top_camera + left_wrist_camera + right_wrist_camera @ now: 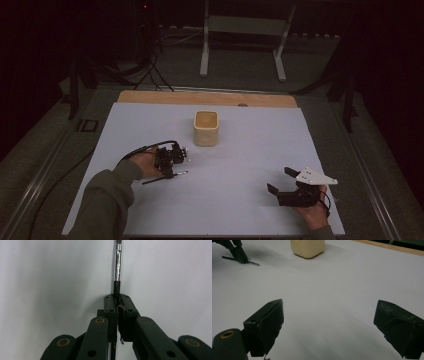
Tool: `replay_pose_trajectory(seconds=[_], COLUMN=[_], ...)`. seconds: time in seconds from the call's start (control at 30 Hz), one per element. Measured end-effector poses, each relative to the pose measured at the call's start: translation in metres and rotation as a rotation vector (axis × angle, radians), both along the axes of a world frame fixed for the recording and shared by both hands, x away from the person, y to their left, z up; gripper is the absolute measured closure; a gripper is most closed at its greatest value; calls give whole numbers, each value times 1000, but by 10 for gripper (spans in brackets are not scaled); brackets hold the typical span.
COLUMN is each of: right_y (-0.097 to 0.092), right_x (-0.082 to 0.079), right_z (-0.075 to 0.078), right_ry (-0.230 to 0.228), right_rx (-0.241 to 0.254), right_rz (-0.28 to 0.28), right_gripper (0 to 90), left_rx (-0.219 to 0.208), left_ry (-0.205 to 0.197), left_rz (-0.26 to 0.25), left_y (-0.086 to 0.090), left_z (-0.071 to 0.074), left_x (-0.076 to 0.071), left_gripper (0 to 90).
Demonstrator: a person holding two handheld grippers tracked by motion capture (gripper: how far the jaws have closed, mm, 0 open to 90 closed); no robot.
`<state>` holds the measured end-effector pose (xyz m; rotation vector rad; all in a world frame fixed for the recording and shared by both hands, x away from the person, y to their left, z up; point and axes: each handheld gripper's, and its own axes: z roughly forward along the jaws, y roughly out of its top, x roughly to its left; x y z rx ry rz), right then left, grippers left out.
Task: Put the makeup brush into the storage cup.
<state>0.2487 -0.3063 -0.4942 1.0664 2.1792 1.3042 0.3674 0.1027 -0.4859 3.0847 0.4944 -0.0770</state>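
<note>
A slim black stick with a silver metal collar, like a small brush (pixel 118 265), lies flat on the white sheet. My left gripper (pixel 117 298) is shut on its black handle, and the metal end sticks out beyond the jaws. In the high view the left gripper (pixel 169 169) stands left of centre, pointing down at the brush (pixel 181 173). A cream cup (pixel 206 128) stands upright just beyond it, apart from it. My right gripper (pixel 279 180) rests at the near right, open, with nothing between its jaws. The right gripper view shows my right gripper (pixel 329 310) facing the cup (pixel 307 247) and the brush (pixel 253 263).
The white sheet (pixel 240 165) covers most of the table, and a strip of wooden tabletop (pixel 150 96) shows at its far edge. A black cable (pixel 135 151) trails from the left gripper. Beyond the table, a metal frame (pixel 205 50) stands on the dark floor.
</note>
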Motion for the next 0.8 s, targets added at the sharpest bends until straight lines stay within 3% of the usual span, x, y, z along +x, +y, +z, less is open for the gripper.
replay_pose_trajectory(seconds=[0.4,0.8], right_y=[0,-1], right_x=[0,0], right_z=[0,0], right_ry=[0,-4], right_rx=[0,0], right_rz=[-2,-6], right_gripper=[91,90], left_rx=[-28,-18], left_ry=[-22,-110], left_rz=[12,109], left_y=[2,16], left_z=[6,20], left_x=[1,8], left_gripper=[868,868])
